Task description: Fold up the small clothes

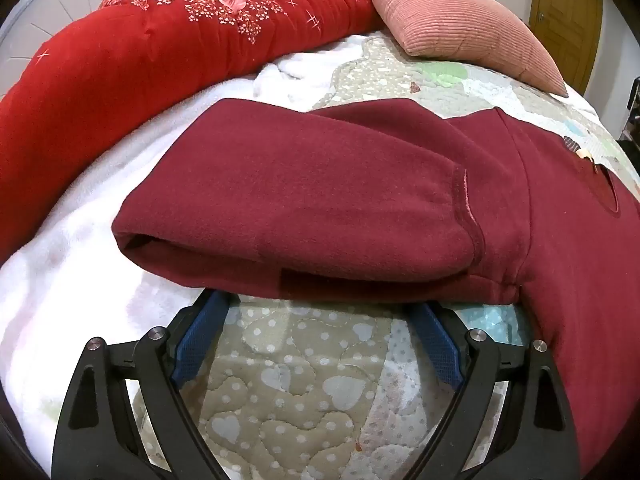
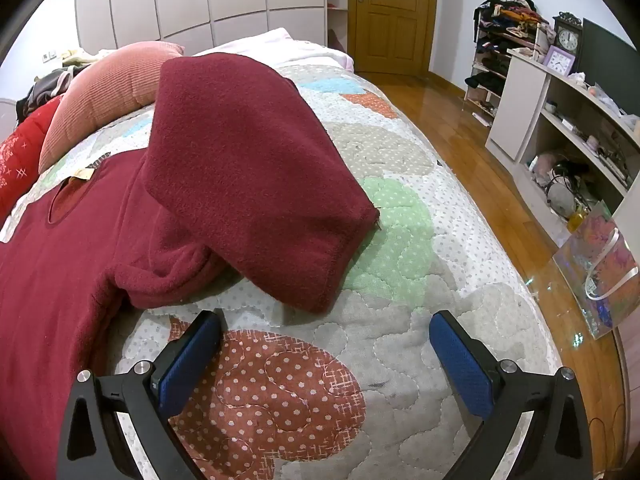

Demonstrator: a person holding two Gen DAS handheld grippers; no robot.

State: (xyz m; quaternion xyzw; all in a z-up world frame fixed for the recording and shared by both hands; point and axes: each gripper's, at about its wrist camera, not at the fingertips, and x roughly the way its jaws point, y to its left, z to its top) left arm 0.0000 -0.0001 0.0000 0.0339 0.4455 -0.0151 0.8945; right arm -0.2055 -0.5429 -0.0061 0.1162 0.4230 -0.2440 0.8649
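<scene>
A dark red fleece sweater lies spread on the quilted bed; it also shows in the right wrist view. In the left wrist view its left sleeve lies across in front of my left gripper, which is open and empty, its blue fingertips just under the sleeve's near edge. In the right wrist view the other sleeve lies on the quilt, cuff toward me. My right gripper is open and empty, just short of that cuff.
A red floral duvet and a pink pillow lie at the head of the bed. A white blanket is at the left. The bed edge, wooden floor, shelves and a gift bag are at the right.
</scene>
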